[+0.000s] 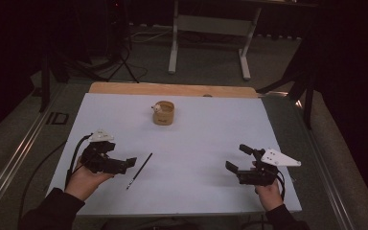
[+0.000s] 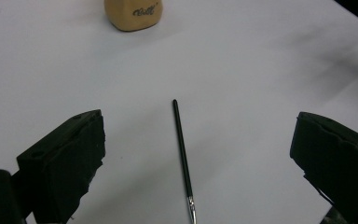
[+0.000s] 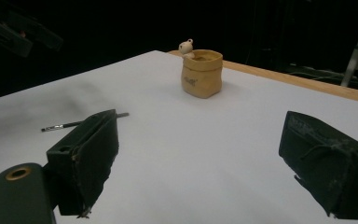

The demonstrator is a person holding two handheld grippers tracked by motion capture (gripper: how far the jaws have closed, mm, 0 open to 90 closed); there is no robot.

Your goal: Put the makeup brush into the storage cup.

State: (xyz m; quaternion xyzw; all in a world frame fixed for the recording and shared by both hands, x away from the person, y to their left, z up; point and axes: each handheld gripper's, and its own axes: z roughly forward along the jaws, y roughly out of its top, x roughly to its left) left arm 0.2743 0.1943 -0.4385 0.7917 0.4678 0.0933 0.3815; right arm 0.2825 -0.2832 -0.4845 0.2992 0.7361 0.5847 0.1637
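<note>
**High view: two grippers wait over a white table**

High view of a white table [image 1: 206, 134] with a wooden strip [image 1: 172, 89] along its far edge, largest thing in the dim room. On its far middle stands a tan, sack-shaped pot [image 1: 164, 113] with dark lettering on its side and a small pale figure [image 3: 185, 46] perched at its rim; what the figure is cannot be told in this light. A person's left hand holds the left gripper [image 1: 124, 165] low at the near left, jaws spread wide and empty. The right gripper [image 1: 237, 159] sits at the near right, well apart from the pot, jaws likewise wide with nothing between them. A thin black paintbrush [image 1: 139, 170] lies flat on the table just beside the left gripper, its metal-collared tip toward the person; in the left gripper view it lies between the jaws, touching neither.
</note>
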